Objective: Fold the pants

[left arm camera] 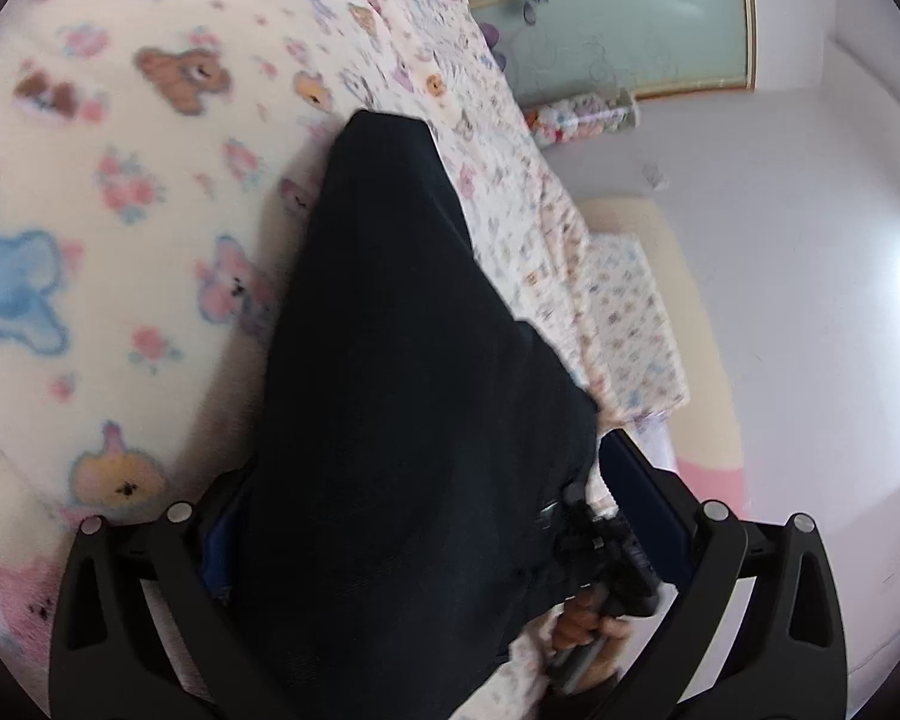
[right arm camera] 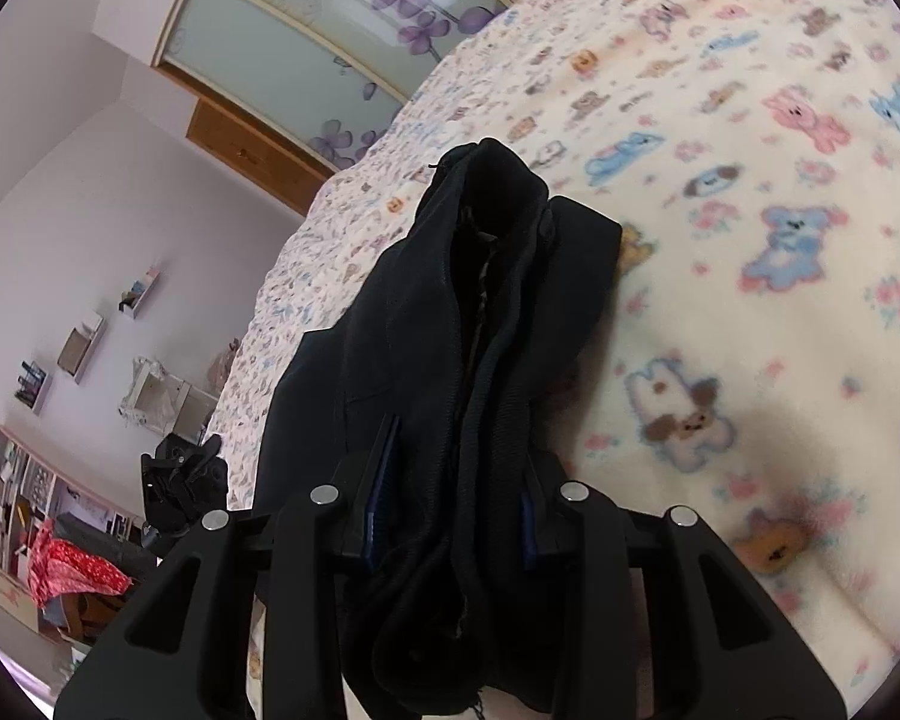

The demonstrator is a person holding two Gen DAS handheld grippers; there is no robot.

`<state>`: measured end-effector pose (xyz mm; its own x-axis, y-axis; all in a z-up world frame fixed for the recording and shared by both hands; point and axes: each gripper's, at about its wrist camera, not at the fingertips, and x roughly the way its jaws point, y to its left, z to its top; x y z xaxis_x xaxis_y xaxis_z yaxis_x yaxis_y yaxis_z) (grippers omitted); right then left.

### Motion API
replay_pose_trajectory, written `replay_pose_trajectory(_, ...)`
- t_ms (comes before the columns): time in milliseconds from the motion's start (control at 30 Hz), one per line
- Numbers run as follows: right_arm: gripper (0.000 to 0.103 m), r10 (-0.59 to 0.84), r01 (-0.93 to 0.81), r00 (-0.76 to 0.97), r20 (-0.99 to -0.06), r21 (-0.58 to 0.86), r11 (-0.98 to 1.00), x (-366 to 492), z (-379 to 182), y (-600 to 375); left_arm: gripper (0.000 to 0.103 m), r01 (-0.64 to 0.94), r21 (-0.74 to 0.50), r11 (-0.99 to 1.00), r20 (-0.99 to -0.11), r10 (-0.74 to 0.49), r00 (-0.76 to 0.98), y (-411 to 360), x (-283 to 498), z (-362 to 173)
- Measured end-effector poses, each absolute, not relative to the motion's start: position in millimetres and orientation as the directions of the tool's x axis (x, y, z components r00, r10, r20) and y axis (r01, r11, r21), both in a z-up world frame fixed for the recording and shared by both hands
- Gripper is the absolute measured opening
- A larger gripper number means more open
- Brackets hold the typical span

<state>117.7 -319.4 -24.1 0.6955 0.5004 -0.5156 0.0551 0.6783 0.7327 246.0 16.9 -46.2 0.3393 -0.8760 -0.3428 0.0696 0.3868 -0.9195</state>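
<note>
Pants (right arm camera: 474,312) near blanket (right arm camera: 750,360) edge, open floor (left arm camera: 810,300) beyond.

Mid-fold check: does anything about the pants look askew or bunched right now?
Yes. The black pants sit bunched in thick uneven ridges between the right gripper fingers, not flat on the teddy-bear blanket.
</note>
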Motion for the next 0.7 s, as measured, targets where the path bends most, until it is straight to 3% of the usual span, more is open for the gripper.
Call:
replay_pose_trajectory(133,0.036,0.510,0.083,0.693,-0.510,0.758,0.647,118.3,-31.3,-325.2,0.101,0.040,-0.951,0.305,-0.271,-0.893,0.361,25.3,247.1,-50.8)
replay_pose_trajectory(233,0.039,0.516,0.105,0.687,-0.512,0.772,0.627,119.5,-37.9,-327.5,0.097,0.037,-0.950,0.310,-0.274,-0.886,0.374,24.9,244.3,-49.1)
replay_pose_trajectory(300,0.039,0.520,0.113,0.686,-0.509,0.780,0.615,120.3,-40.6,-328.2,0.085,0.021,-0.945,0.327,-0.294,-0.875,0.383,28.6,241.4,-49.0)
replay_pose_trajectory(433,0.039,0.503,0.125,0.691,-0.519,0.772,0.624,118.9,-39.6,-327.1,0.031,-0.030,-0.921,0.389,-0.367,-0.839,0.402,34.5,238.9,-56.4)
replay_pose_trajectory(700,0.033,0.494,0.122,0.721,-0.487,0.790,0.601,115.1,-36.1,-325.2,0.011,0.107,-0.815,0.569,-0.460,-0.749,0.477,22.4,225.6,-20.7)
